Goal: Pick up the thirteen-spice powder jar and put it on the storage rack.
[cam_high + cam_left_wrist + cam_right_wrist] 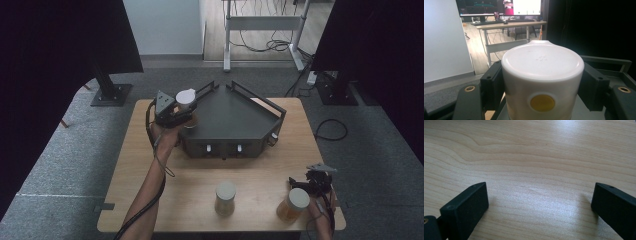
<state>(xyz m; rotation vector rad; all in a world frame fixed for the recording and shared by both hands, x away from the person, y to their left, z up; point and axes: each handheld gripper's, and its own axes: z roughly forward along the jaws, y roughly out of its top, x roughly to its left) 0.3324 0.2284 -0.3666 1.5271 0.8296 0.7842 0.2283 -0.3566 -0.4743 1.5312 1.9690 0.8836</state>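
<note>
White-lidded jar (542, 82) in left gripper (541, 85)

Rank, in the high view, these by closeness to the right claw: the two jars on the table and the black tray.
1. Orange-filled jar, just beside the right claw, bottom right.
2. Pale jar, bottom centre.
3. Black tray, at the far side.

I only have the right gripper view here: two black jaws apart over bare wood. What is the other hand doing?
Observer: The left gripper is shut on a white-lidded jar at the left edge of the dark tray.
Operator: Any more jars?
Observer: Two stand on the table: a pale jar near the front middle, and an amber jar further right.
Operator: How near is my gripper to one?
Observer: The right gripper is just behind the amber jar, open, not gripping it.
</note>
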